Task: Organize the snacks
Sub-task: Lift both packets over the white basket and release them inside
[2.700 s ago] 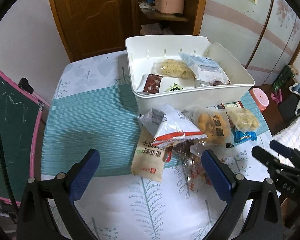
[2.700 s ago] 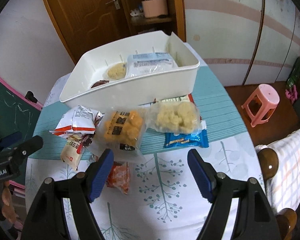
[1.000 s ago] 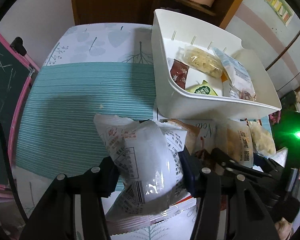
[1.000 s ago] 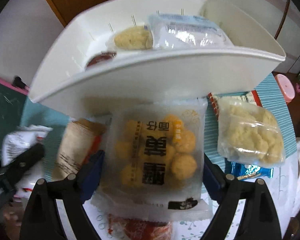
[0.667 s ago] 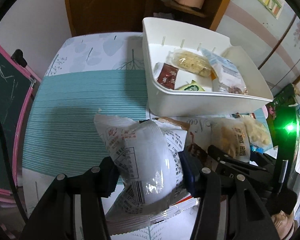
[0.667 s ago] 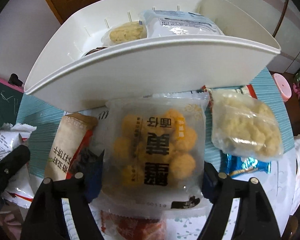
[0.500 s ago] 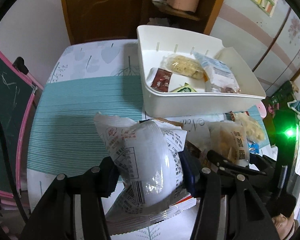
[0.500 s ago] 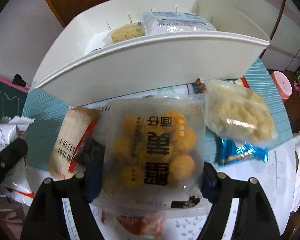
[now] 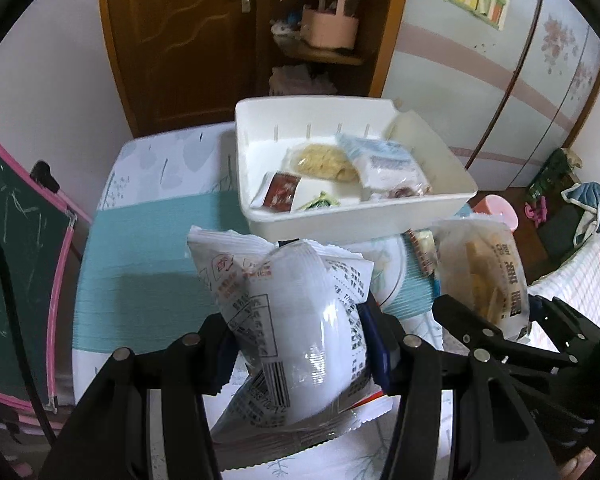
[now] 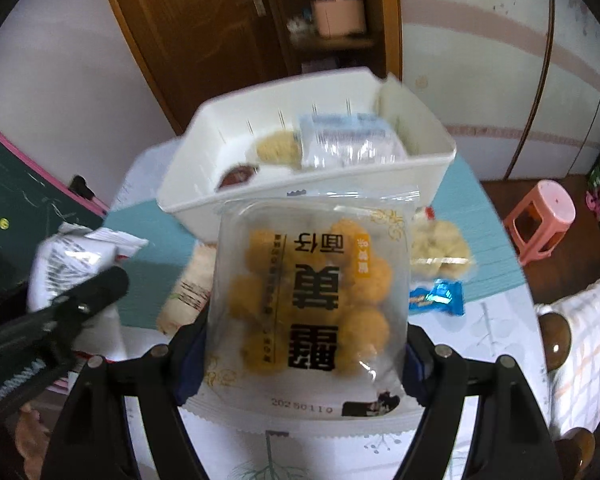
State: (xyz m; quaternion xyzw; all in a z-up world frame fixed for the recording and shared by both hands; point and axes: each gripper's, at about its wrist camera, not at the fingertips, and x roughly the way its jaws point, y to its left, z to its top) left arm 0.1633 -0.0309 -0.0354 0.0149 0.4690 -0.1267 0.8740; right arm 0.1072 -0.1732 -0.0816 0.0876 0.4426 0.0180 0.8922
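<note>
My left gripper [image 9: 300, 344] is shut on a white snack bag [image 9: 296, 320] with red print and holds it above the table. My right gripper [image 10: 300, 360] is shut on a clear pack of yellow balls [image 10: 312, 288], lifted in front of the white bin [image 10: 428, 164]. The bin [image 9: 260, 216] holds several snack packs. In the left wrist view the right gripper [image 9: 496, 336] with its yellow pack [image 9: 488, 276] shows at the right. In the right wrist view the left gripper's finger [image 10: 76, 308] and white bag [image 10: 72, 260] show at the left.
On the table [image 10: 156, 236] near the bin lie a pale cauliflower-like pack [image 10: 440, 248], a blue wrapped snack [image 10: 436, 296] and a tan pack [image 10: 188, 292]. A pink stool [image 10: 540, 216] stands on the floor at the right. A green chalkboard [image 9: 12, 264] leans at the left.
Both grippers have risen with their packs. The bin looks smaller and farther in both views. The yellow pack has come off the table pile.
</note>
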